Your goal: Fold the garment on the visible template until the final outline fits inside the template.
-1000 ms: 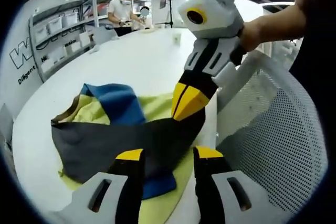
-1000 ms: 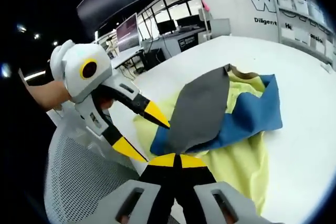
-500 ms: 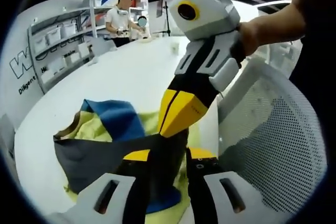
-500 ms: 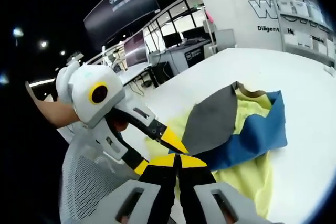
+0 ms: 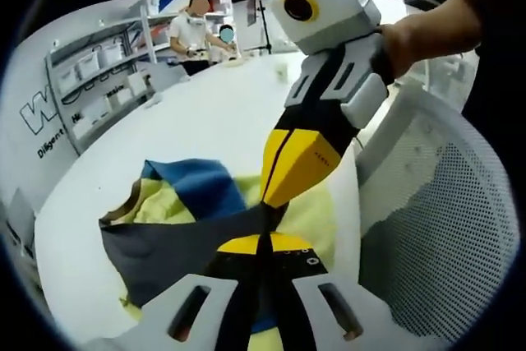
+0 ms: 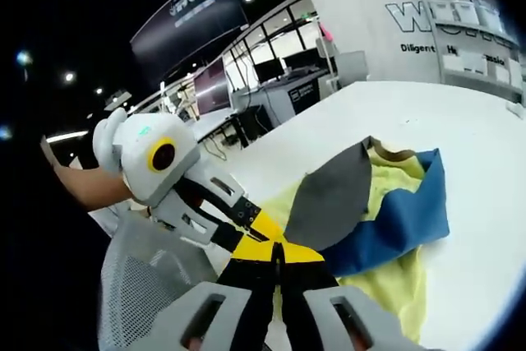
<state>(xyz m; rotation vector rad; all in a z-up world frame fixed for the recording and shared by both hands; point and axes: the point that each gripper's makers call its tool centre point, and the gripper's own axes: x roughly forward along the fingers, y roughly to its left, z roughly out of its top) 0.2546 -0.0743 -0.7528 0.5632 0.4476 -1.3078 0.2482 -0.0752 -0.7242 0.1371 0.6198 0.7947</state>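
The garment lies crumpled on the white table (image 5: pixel 205 113), a grey panel (image 5: pixel 168 244) over a blue one (image 5: pixel 201 191). A yellow-green sheet (image 5: pixel 316 215) lies under it. My left gripper (image 5: pixel 263 246) is shut on the near grey edge. My right gripper (image 5: pixel 275 197) reaches down from the upper right, shut on the same edge just beyond. In the right gripper view, the grey panel (image 6: pixel 333 195) rises in a lifted flap from my right gripper (image 6: pixel 277 254), with the left gripper (image 6: pixel 265 236) touching beside it. The blue part (image 6: pixel 403 219) and the yellow-green sheet (image 6: pixel 394 285) spread to the right.
A white mesh chair back (image 5: pixel 427 203) stands close against the near table edge, also seen as the chair (image 6: pixel 140 285) in the right gripper view. Shelves with bins (image 5: pixel 90 47) and two people (image 5: pixel 193 26) are at the far side. Desks with monitors (image 6: pixel 271 80) stand beyond the table.
My left gripper's jaws closed onto the grey edge, having stood open a second ago. The right gripper stayed shut on the cloth, and the two grippers now sit tip to tip.
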